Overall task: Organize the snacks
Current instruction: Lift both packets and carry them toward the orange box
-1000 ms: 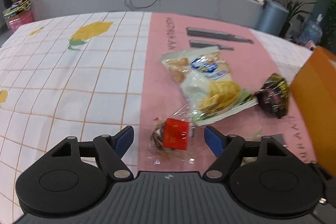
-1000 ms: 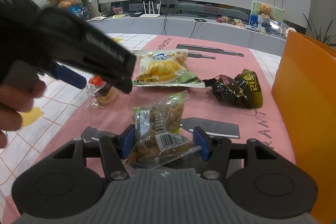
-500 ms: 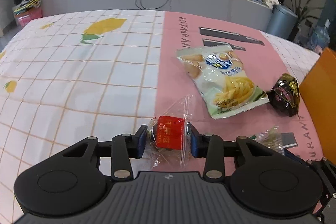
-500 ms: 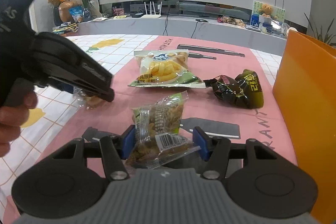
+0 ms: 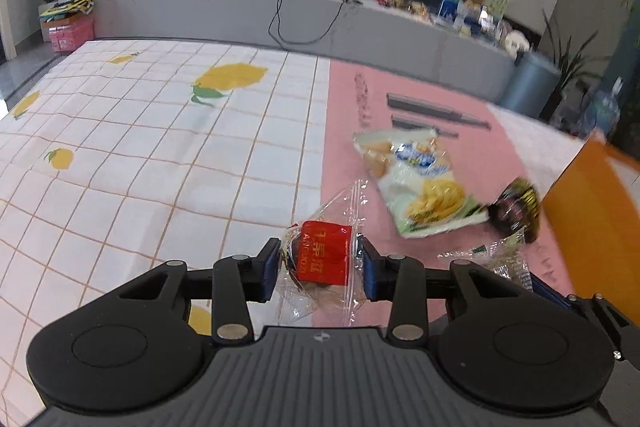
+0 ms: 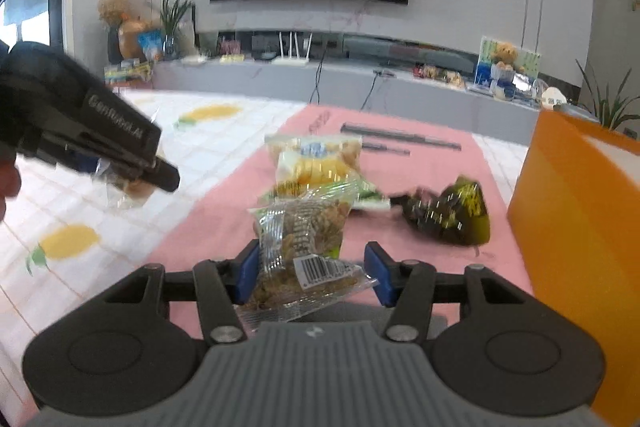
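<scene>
Snacks here are light, crinkly and soft. The red-label packet (image 5: 322,259) is clamped between the blue pads of the left hand-held gripper (image 5: 320,265), which is closed on its middle; it looks lifted clear of the bench (image 5: 160,155), though I cannot be sure of the gap. Its clear film flares loose above and below the pads, so the hold is on the firmer filled part, which seems the right place: slack film alone would likely slip. The nut packet (image 6: 304,247) stands between the pads of the right hand-held gripper (image 6: 312,273), closed on its lower half near the barcode. Its left pad presses the film; contact at the right pad is less clear. This bag is loosely filled and may sag or shift if squeezed lightly.

On the pink mat (image 5: 400,99) beyond lie the chip bag (image 5: 420,179), puffy and easily crushed, best taken by an edge seam, and the dark packet (image 6: 448,213) just beside its corner. The orange box (image 6: 576,195) stands at the right, probably where the snacks go.
</scene>
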Demonstrator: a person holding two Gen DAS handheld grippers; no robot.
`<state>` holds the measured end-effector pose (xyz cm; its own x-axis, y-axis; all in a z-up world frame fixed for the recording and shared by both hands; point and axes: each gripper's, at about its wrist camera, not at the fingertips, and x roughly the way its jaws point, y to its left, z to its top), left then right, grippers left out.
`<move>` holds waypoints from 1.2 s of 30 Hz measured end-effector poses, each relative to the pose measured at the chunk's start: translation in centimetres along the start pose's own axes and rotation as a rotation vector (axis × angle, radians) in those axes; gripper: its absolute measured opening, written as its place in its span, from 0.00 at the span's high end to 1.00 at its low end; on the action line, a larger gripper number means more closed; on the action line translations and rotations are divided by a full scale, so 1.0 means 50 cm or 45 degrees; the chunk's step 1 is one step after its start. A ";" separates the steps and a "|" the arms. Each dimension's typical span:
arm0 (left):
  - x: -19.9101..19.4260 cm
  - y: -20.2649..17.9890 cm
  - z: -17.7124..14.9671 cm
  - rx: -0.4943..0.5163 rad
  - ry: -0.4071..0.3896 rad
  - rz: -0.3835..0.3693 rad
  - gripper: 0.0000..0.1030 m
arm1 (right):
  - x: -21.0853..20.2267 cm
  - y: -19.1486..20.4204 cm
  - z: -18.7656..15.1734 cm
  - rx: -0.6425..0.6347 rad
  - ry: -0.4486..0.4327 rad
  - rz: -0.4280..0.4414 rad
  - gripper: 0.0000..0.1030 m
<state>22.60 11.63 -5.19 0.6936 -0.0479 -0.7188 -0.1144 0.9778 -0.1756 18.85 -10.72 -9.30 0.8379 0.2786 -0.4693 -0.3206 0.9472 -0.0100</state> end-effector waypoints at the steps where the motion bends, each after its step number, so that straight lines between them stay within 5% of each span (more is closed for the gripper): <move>1: -0.008 -0.001 0.002 -0.011 -0.008 -0.017 0.56 | -0.009 -0.003 0.008 0.012 -0.016 -0.001 0.47; 10: -0.088 -0.037 0.006 0.004 -0.093 -0.117 0.56 | -0.127 -0.048 0.078 0.125 -0.228 -0.026 0.47; 16: -0.132 -0.077 -0.009 0.017 -0.103 -0.195 0.56 | -0.220 -0.107 0.126 0.157 -0.251 -0.035 0.47; 25: -0.170 -0.203 -0.040 0.194 -0.102 -0.214 0.56 | -0.318 -0.265 0.154 0.295 -0.294 -0.232 0.47; 36: -0.182 -0.337 -0.065 0.285 -0.102 -0.271 0.56 | -0.252 -0.412 0.107 0.535 0.076 -0.297 0.47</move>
<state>15.89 -5.06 2.11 0.7398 -0.2489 -0.6251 0.1926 0.9685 -0.1576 17.27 -32.89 1.57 0.8353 0.0534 -0.5471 0.0893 0.9688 0.2310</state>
